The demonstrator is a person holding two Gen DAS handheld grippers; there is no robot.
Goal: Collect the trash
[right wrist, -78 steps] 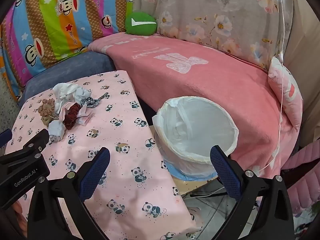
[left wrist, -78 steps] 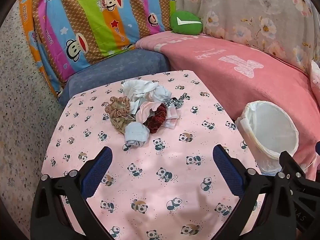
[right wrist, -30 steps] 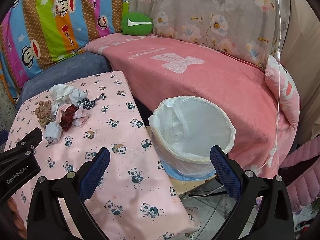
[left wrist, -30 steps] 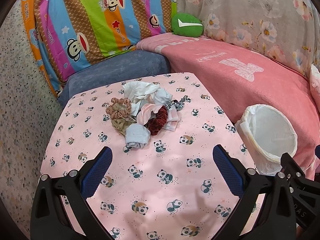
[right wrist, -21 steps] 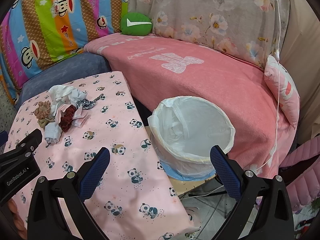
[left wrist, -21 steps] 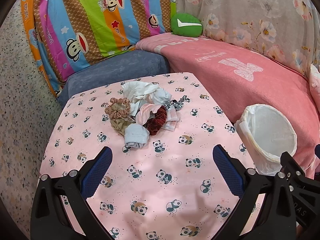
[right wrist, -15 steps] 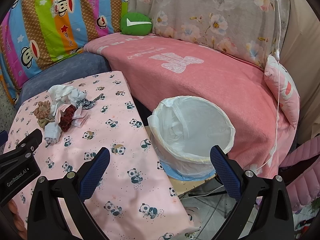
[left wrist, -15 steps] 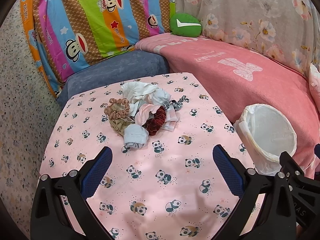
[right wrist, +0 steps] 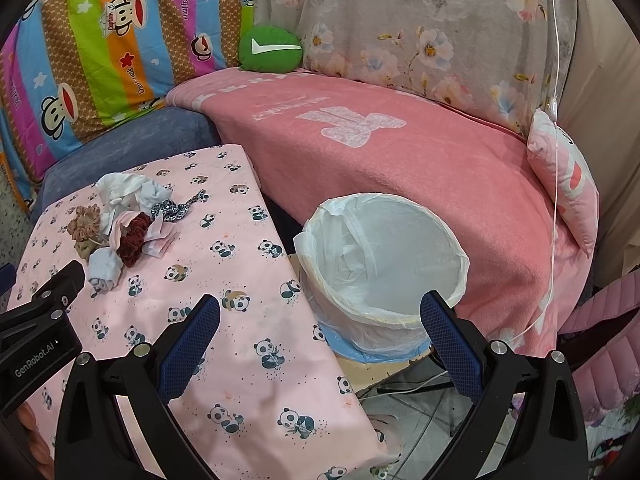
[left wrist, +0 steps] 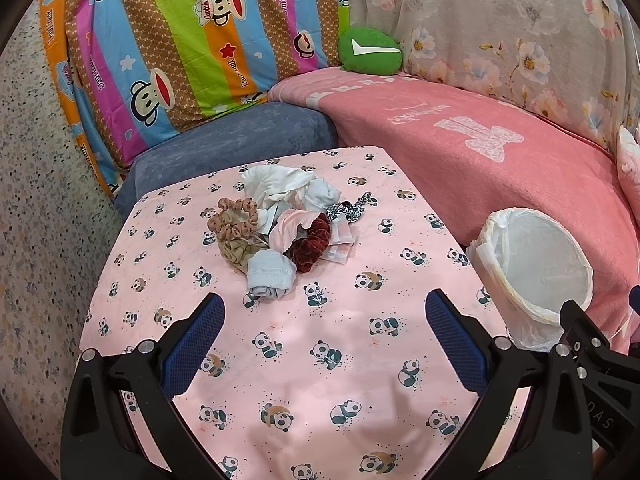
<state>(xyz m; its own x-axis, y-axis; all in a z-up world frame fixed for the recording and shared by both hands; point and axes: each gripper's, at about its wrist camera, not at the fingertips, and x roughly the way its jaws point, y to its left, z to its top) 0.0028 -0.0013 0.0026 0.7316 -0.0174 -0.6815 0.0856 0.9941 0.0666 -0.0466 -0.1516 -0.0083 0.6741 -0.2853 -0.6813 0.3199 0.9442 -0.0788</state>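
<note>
A pile of trash [left wrist: 284, 224] lies on the panda-print table [left wrist: 320, 360]: white crumpled cloths, a tan scrunchie [left wrist: 234, 220], a dark red scrunchie [left wrist: 310, 242], a pale blue rolled cloth [left wrist: 270, 274] and a black-and-white strip. The pile also shows in the right wrist view [right wrist: 124, 224]. A white-lined bin [right wrist: 384, 264] stands right of the table, also in the left wrist view [left wrist: 532, 272]. My left gripper [left wrist: 324, 320] is open and empty, short of the pile. My right gripper [right wrist: 320, 320] is open and empty near the bin's front rim.
A pink blanket [left wrist: 480, 152] covers the sofa behind the bin. A blue cushion [left wrist: 232, 144] sits behind the table. A green pillow [left wrist: 370, 50] and a striped monkey-print cover [left wrist: 180, 40] are at the back. A pink pillow [right wrist: 568, 176] and a thin white cord [right wrist: 554, 160] are at right.
Both grippers have drifted slightly back and up, so the pile and bin look a little smaller. Both stay open and empty.
</note>
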